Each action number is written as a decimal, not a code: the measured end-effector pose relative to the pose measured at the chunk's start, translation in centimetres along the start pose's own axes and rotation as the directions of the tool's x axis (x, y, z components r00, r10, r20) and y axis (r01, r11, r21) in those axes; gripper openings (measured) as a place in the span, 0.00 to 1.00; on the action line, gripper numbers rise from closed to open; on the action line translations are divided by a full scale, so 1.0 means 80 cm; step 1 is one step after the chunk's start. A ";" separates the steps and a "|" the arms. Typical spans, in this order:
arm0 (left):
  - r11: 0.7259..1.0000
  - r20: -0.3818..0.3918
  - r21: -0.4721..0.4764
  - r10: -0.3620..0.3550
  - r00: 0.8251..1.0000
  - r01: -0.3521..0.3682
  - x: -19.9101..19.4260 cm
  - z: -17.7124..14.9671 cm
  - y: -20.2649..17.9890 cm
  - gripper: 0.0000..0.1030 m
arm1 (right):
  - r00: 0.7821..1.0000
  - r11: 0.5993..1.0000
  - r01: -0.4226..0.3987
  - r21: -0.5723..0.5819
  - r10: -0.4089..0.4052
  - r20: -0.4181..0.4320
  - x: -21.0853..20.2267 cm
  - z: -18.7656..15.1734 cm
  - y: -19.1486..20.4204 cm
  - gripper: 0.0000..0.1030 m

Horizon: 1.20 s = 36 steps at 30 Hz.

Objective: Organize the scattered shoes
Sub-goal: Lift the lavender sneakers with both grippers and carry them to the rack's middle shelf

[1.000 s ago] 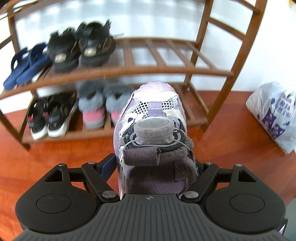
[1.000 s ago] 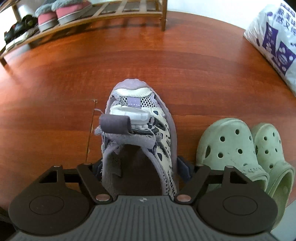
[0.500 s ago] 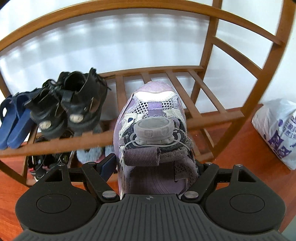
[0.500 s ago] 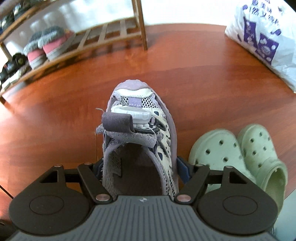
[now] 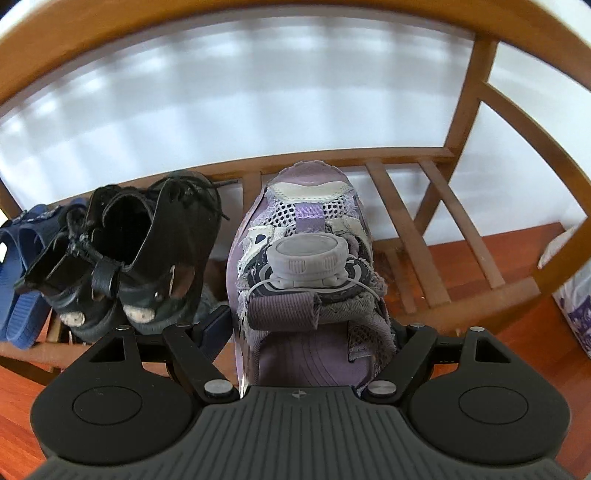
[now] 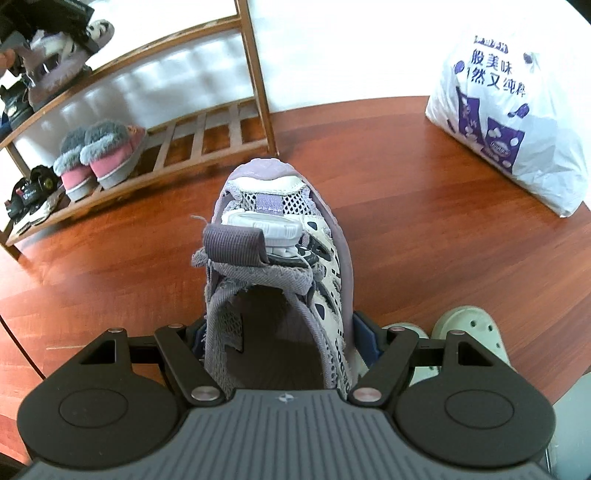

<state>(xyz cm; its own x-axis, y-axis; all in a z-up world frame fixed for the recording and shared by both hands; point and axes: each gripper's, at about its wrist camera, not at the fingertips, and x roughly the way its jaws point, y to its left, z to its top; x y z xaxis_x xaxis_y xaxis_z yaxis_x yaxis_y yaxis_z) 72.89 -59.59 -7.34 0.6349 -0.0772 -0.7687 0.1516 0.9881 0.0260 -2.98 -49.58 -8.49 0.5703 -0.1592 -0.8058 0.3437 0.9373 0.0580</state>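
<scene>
Our left tool (image 5: 306, 332) is clamped on a sneaker (image 5: 303, 236) over the rack's (image 5: 436, 158) upper shelf, beside the black sandals (image 5: 144, 258). Our right tool (image 6: 280, 339) grips its mate (image 6: 280, 240) above the floor (image 6: 424, 229). We should set each down level, toe toward the shelf's back edge.

Pretty bright daylight overall, soft patchy reflections on the white wall (image 5: 258, 96). Heavy fisheye bending on the shoe rack (image 5: 221, 33) rails. Top-left corner of the right wrist view is smeared.
</scene>
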 end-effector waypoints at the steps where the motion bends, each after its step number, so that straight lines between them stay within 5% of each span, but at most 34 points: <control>1: 1.000 0.002 0.006 0.001 1.000 -0.001 0.002 0.002 -0.001 0.78 | 1.000 1.000 0.003 0.000 -0.003 0.003 -0.001 0.002 0.000 0.77; 17: 0.994 0.062 0.092 0.051 0.997 -0.056 0.022 0.004 -0.009 0.80 | 1.000 1.000 0.011 -0.021 -0.011 0.024 0.001 0.031 0.019 0.77; 36: 0.995 0.091 0.028 -0.097 0.991 0.095 -0.052 -0.017 0.030 0.86 | 0.999 0.989 -0.038 -0.143 0.043 0.033 -0.003 0.133 0.063 0.77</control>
<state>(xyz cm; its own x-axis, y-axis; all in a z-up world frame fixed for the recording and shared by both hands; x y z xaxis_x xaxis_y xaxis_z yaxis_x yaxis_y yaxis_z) 69.58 -56.71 -4.96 0.6833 -0.1848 -0.7063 0.2323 0.9722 -0.0296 6.55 -48.10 -1.73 0.6091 -0.1293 -0.7825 0.2117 0.9773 0.0033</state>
